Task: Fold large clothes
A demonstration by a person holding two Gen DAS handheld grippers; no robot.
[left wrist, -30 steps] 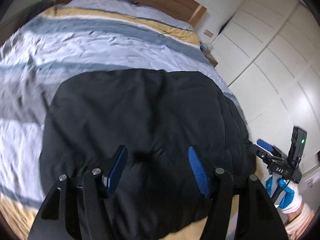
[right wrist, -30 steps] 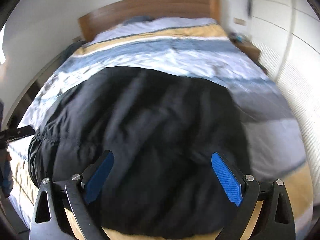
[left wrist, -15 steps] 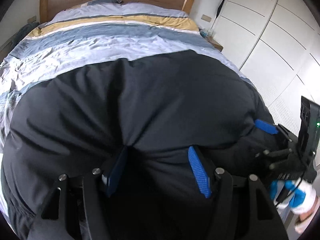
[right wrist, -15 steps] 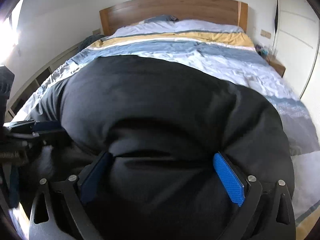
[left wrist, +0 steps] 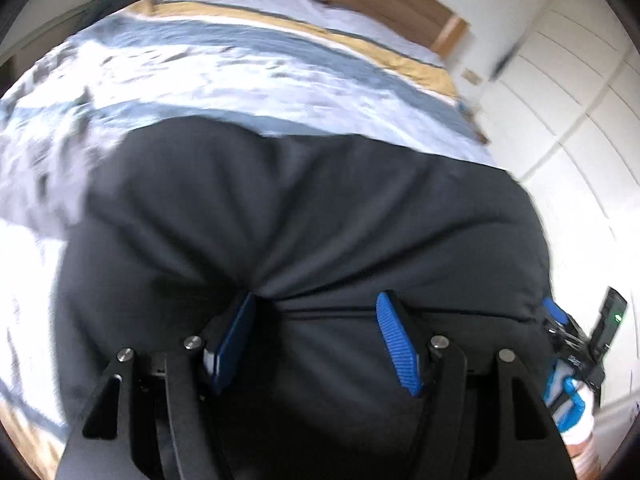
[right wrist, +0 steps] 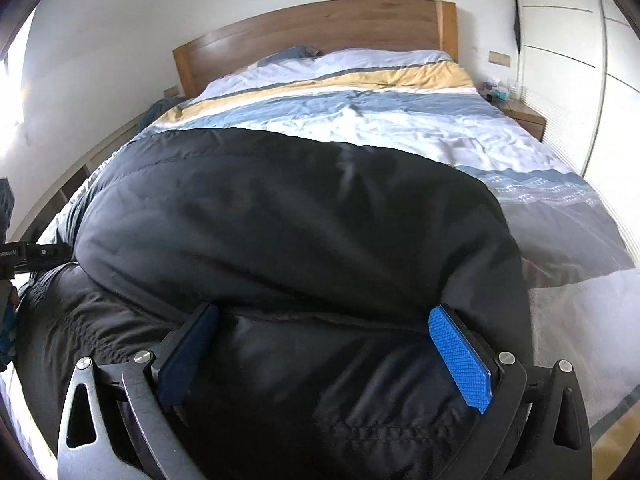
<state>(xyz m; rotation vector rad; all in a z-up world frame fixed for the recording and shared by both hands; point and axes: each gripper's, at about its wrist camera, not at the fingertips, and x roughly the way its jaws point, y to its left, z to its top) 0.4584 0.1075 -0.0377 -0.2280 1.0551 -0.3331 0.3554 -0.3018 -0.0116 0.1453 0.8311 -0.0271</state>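
**Presently: both grippers spread wide at the near edge of a black garment**

Left wrist view: the left gripper (left wrist: 316,340) has its blue pads well apart, with bunched fabric of the black jacket (left wrist: 304,216) lying between them. The left pad touches the puckered cloth; no clamping is evident. The jacket lies on the striped duvet (left wrist: 224,76), near the foot. The right gripper (left wrist: 560,320) appears at the jacket's right edge.

Right wrist view: the right gripper (right wrist: 324,356) stands wide open, the jacket (right wrist: 288,220) folded into a thick roll between and beyond its pads. Both pads touch or adjoin fabric. Wooden headboard (right wrist: 320,28) behind.
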